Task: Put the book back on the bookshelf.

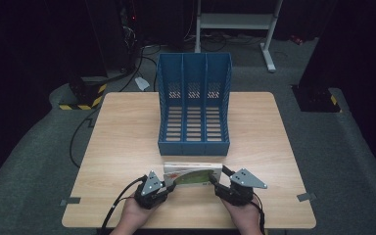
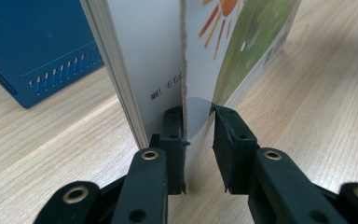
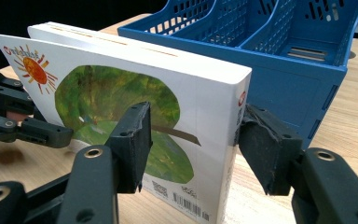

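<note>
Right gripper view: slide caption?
Right gripper clamps the spine end of an upright picture book before a blue file rack.

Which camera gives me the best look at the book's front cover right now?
The right gripper view: the book stands upright there, sun and green picture plain. The left gripper view shows one cover edge close up, pinched in the left gripper. The high view shows the book small, from above.
</note>
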Demonstrator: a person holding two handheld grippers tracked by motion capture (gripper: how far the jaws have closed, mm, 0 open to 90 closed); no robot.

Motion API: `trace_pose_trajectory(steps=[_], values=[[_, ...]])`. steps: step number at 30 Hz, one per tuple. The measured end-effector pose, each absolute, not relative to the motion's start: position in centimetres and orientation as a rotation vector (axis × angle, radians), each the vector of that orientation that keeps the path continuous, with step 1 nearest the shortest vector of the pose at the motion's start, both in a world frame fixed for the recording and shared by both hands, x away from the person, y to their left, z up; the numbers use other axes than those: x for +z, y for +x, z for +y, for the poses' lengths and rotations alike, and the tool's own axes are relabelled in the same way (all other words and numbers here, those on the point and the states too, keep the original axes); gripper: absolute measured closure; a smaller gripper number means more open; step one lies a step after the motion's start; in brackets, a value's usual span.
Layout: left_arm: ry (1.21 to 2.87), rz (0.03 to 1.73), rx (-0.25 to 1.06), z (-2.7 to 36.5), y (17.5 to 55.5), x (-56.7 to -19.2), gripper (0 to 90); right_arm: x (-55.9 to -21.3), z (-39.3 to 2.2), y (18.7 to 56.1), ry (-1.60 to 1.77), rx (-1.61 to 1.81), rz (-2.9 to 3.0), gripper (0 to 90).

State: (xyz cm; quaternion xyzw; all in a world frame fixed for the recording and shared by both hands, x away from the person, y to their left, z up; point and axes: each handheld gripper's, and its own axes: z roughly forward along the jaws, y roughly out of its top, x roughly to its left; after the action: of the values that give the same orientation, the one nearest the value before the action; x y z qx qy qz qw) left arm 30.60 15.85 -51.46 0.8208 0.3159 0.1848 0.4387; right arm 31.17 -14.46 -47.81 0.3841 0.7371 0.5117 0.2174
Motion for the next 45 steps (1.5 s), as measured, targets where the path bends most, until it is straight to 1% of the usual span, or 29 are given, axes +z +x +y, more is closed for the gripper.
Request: trace_pose_trajectory(steps=[12, 16, 19, 21, 24, 27, 29, 36, 41, 45], values=[[2.054, 0.786, 0.471, 16.7, 30.4, -51.4, 71.6, -47.8, -14.1, 30.5, 1.018, 1.429, 2.057, 45.7], [2.044, 0.806, 0.475, 17.3, 30.5, -51.4, 70.2, -47.8, -14.3, 30.7, 1.011, 1.438, 2.058, 43.0], [2.029, 0.822, 0.455, 17.8, 30.7, -51.4, 63.8, -47.7, -14.4, 31.1, 1.001, 1.474, 2.073, 36.5], [2.021, 0.832, 0.461, 18.1, 30.7, -51.4, 61.3, -47.5, -14.4, 31.6, 0.994, 1.498, 2.097, 35.5], [2.01, 0.859, 0.472, 18.3, 30.9, -51.3, 52.7, -47.4, -13.9, 32.4, 0.997, 1.51, 2.14, 30.5], [2.002, 0.886, 0.475, 18.6, 31.0, -51.4, 46.9, -47.4, -13.3, 32.7, 0.975, 1.491, 2.161, 29.2], [1.991, 0.9, 0.48, 18.8, 31.1, -51.4, 44.5, -47.5, -13.1, 32.7, 0.968, 1.495, 2.171, 30.3], [1.953, 0.958, 0.522, 19.2, 31.4, -51.1, 33.7, -47.3, -13.3, 32.4, 0.978, 1.523, 2.164, 38.9], [1.916, 1.029, 0.514, 19.7, 31.3, -50.1, 32.2, -47.3, -13.5, 31.9, 0.958, 1.525, 2.167, 42.9], [1.887, 1.069, 0.552, 20.1, 31.0, -49.0, 30.3, -47.3, -13.7, 31.8, 0.949, 1.529, 2.167, 46.4]])
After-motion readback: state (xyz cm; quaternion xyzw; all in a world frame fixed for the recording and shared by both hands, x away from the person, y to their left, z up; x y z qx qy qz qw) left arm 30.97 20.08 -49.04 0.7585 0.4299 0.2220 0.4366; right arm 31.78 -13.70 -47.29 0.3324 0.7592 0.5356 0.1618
